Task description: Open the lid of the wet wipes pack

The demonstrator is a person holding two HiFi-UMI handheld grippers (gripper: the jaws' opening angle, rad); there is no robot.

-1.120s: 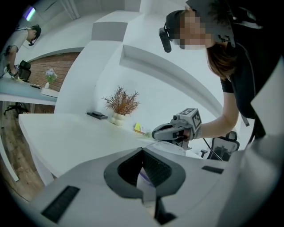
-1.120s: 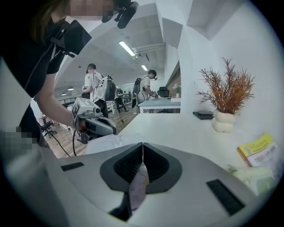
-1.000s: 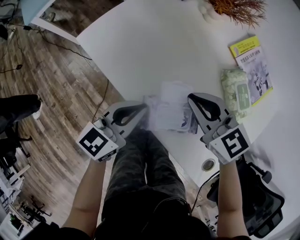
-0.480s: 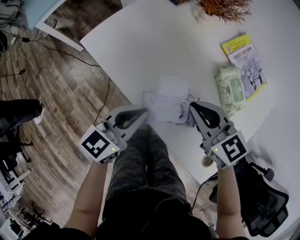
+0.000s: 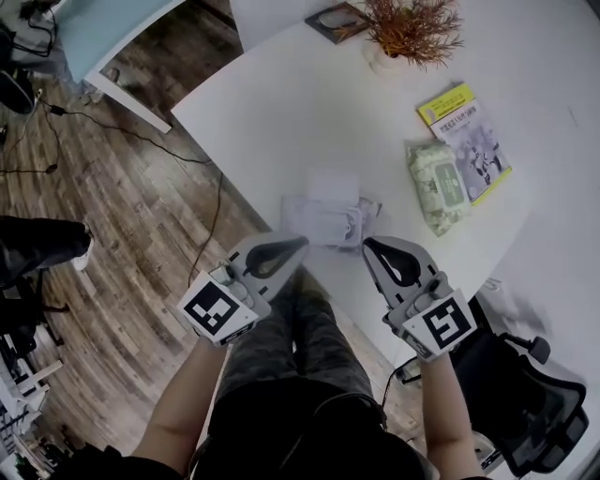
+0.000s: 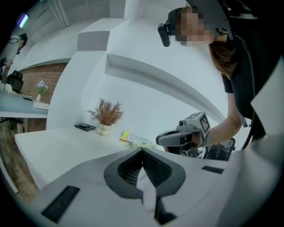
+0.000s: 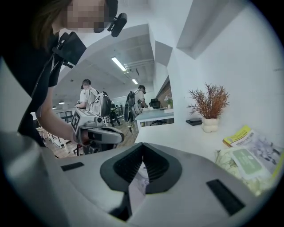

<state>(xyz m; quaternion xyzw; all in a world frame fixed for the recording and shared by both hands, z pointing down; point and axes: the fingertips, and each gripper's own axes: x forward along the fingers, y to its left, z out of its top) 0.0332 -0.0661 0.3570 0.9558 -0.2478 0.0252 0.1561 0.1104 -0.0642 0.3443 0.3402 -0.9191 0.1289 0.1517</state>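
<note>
A white wet wipes pack (image 5: 322, 221) lies near the table's front edge, and a white flap (image 5: 335, 186) lies folded back at its far side. A second, green wipes pack (image 5: 436, 186) lies further right beside a booklet. My left gripper (image 5: 300, 245) hangs just short of the white pack's near left corner, jaws shut and empty. My right gripper (image 5: 369, 246) is at the pack's near right corner, also shut with nothing held. In the right gripper view a sliver of the white pack (image 7: 140, 178) shows below the closed jaws (image 7: 143, 158). The left gripper view shows its jaws (image 6: 142, 153) closed.
A yellow-edged booklet (image 5: 466, 139) lies under the green pack's right side. A potted dry plant (image 5: 409, 30) and a dark flat object (image 5: 332, 19) stand at the far side. The table edge (image 5: 246, 192) runs diagonally over wooden floor with cables. An office chair (image 5: 525, 394) is at lower right.
Both grippers have drawn back toward me and lifted slightly away from the white pack. The table contents have shifted down and left in the head view.
</note>
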